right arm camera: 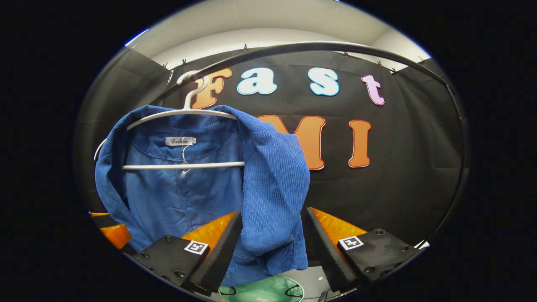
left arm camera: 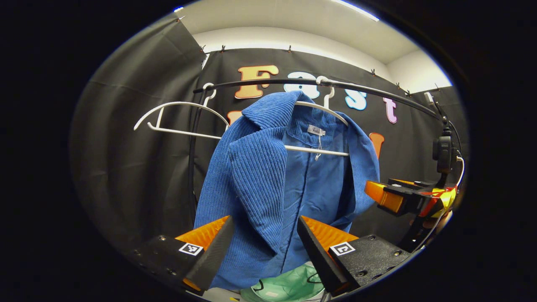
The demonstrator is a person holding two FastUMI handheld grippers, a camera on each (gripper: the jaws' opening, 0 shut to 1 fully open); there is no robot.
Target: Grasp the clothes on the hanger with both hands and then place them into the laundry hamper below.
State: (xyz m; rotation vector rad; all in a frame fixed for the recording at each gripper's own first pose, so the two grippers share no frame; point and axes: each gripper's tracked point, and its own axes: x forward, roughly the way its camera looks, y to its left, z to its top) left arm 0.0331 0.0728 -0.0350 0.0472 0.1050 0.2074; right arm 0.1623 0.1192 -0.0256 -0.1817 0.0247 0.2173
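While both tongs stand spread with nothing pinched, I see the blue jacket hanging straight ahead of each. My left tongs point(left arm camera: 264, 247) frame its near front panel, cloth between the fingers but unpressed; my right tongs point(right arm camera: 272, 245) bracket the other hanging edge likewise. The jacket point(left arm camera: 268, 180) drapes lengthwise down from a white hanger point(left arm camera: 319, 149) on the black rail point(left arm camera: 369, 90), both sides equally near. A green hamper point(right arm camera: 264, 291) waits directly beneath, I judge.
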